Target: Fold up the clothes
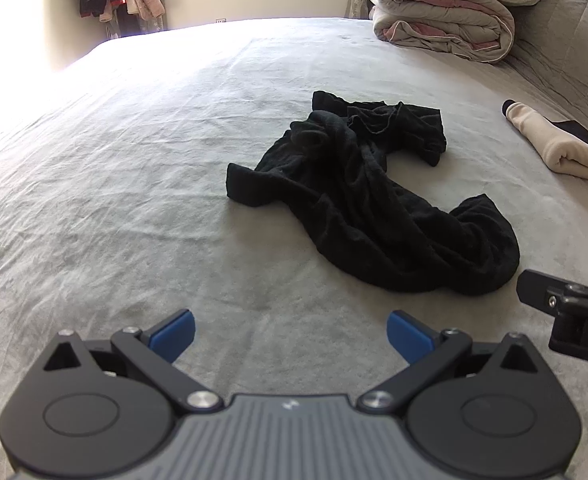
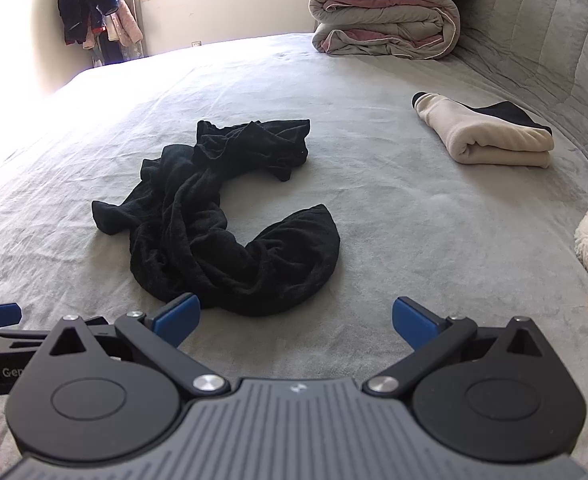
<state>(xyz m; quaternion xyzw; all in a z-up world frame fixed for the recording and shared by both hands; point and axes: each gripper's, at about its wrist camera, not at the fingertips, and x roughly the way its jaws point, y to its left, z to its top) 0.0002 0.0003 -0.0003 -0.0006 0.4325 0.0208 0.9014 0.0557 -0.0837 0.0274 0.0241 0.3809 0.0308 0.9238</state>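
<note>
**Black garment ahead of both hands, nearer my right**

My left gripper (image 1: pixel 290 334) and my right gripper (image 2: pixel 296 322) both hang over the grey bedsheet (image 1: pixel 134 200) with their blue pads spread wide and nothing between them. The crumpled black garment (image 1: pixel 366 196) lies on the sheet in front of me, untouched. In my left wrist view it sits ahead and off to the right; in my right wrist view it sits ahead and slightly left, its near bulge just beyond my left-hand pad (image 2: pixel 178 318). So it lies between my two hands, and I judge the right one closer. The cloth curls in a hook: its long run goes away from me toward the far side of the bed, then the near end bends back rightward. A folded cream garment (image 2: pixel 490 136) rests well apart, to the right. I would first reach forward and spread the black garment flat.
</note>
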